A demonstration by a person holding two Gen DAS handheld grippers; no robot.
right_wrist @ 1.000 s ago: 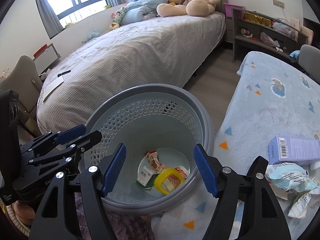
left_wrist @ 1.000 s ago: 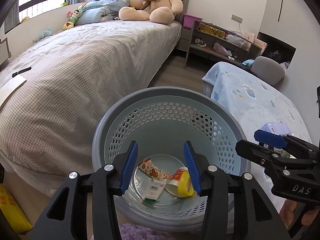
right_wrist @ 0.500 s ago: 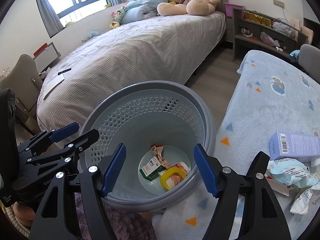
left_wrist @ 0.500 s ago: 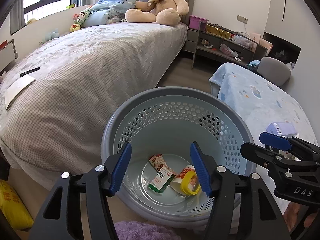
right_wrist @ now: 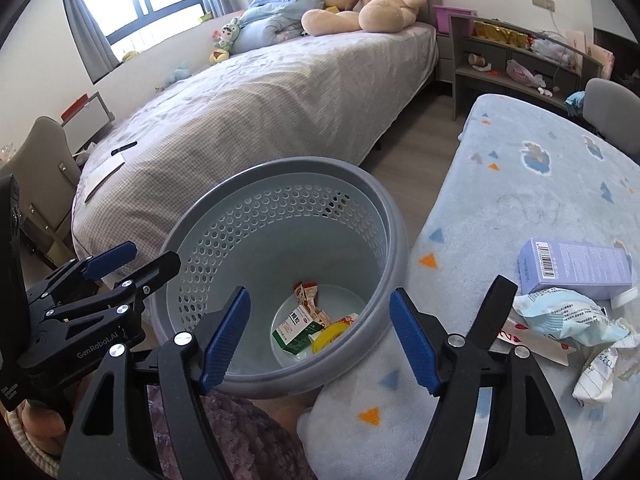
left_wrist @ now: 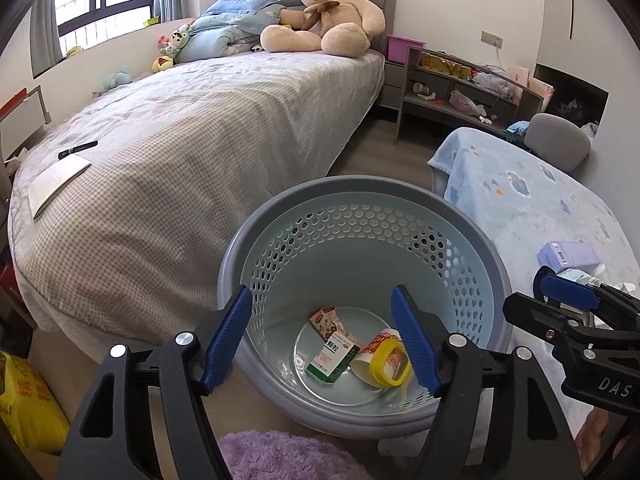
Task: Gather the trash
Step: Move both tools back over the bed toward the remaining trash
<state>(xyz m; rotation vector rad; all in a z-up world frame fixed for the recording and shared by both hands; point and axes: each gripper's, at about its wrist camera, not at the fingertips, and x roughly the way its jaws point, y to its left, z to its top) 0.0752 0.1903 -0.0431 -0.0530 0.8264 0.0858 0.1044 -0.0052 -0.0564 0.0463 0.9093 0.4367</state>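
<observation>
A grey perforated basket [left_wrist: 460, 216] [right_wrist: 392, 216] stands on the floor between the bed and a blue blanket. In it lie a green and white box [left_wrist: 332, 360] [right_wrist: 294, 330], a red wrapper [left_wrist: 326, 320] and a cup with a yellow ring [left_wrist: 390, 362]. My left gripper [left_wrist: 326, 340] is open and empty above the basket's near rim. My right gripper [right_wrist: 320, 338] is open and empty, also above the basket. On the blanket at the right lie a purple box [right_wrist: 572, 266], a light blue packet [right_wrist: 568, 316] and crumpled paper [right_wrist: 604, 372].
A grey checked bed [left_wrist: 192, 132] with a teddy bear [left_wrist: 328, 16], a paper and a pen fills the left. A purple fluffy rug [left_wrist: 280, 456] lies at the bottom. A yellow bag [left_wrist: 24, 404] sits at the lower left. A low shelf [left_wrist: 460, 84] and a grey chair [left_wrist: 556, 140] stand at the back right.
The left gripper has opened wider and drawn back and up from the basket. The green and white box now lies in the basket bottom. The right gripper has barely moved.
</observation>
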